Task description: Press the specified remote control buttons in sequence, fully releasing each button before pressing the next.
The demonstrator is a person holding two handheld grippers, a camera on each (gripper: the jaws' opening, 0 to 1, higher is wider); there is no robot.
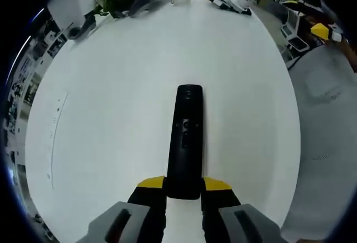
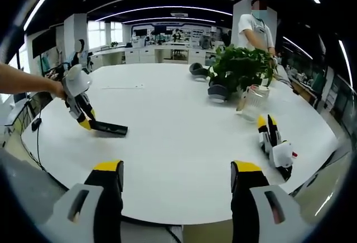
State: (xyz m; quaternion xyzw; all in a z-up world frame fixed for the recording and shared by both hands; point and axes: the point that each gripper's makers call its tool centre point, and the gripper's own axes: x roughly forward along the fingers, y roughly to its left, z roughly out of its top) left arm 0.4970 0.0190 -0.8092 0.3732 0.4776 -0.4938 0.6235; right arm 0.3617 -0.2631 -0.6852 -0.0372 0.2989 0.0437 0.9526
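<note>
Remote control (image 1: 186, 142) clamped in left hand-held gripper (image 1: 184, 188).

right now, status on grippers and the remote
Left gripper shut on remote, flat on white table. Right gripper open, empty, well short of remote. Table between them bare.

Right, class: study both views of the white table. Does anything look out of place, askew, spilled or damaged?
Nothing looks spilled or damaged. One oddity: a spare gripper lies on its side on the white table near the potted plant. The remote sits straight between the left gripper jaws.
</note>
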